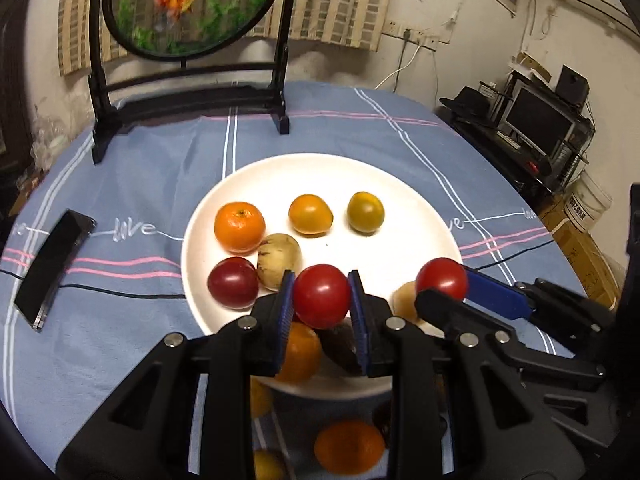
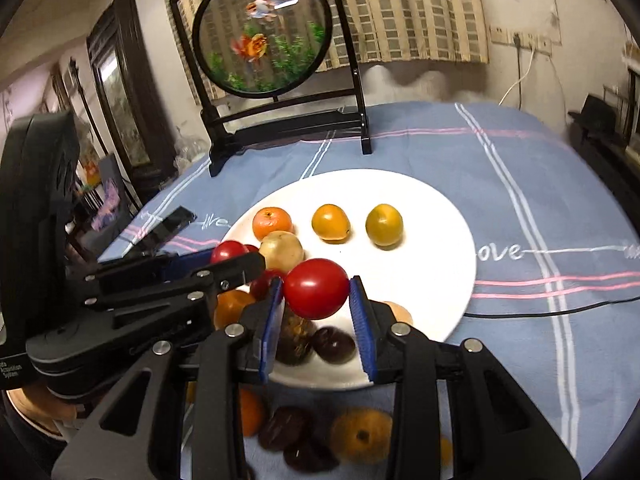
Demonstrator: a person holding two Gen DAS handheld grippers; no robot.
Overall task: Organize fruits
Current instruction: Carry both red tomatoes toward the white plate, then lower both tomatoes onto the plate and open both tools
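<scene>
You are carrying a glossy red tomato (image 1: 322, 296) clamped in the left tool (image 1: 322, 300) and its twin red tomato (image 2: 316, 289) clamped in the right tool (image 2: 316, 294) above the round white plate (image 1: 420, 200); lower both gently onto bare plate.

hidden: dark fruit (image 1: 340, 346) behind tongs | blurred: near fruits (image 2: 362, 436)

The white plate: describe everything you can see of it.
The white plate is round, smooth and glossy, like ceramic, lying flat on the blue striped tablecloth. It carries loose fruit: an orange beside two yellow-orange fruits in a back row, a pale fruit, dark red ones, more near its front edge. Both grippers hold red tomatoes above its near half, hiding part of the rim.
</scene>
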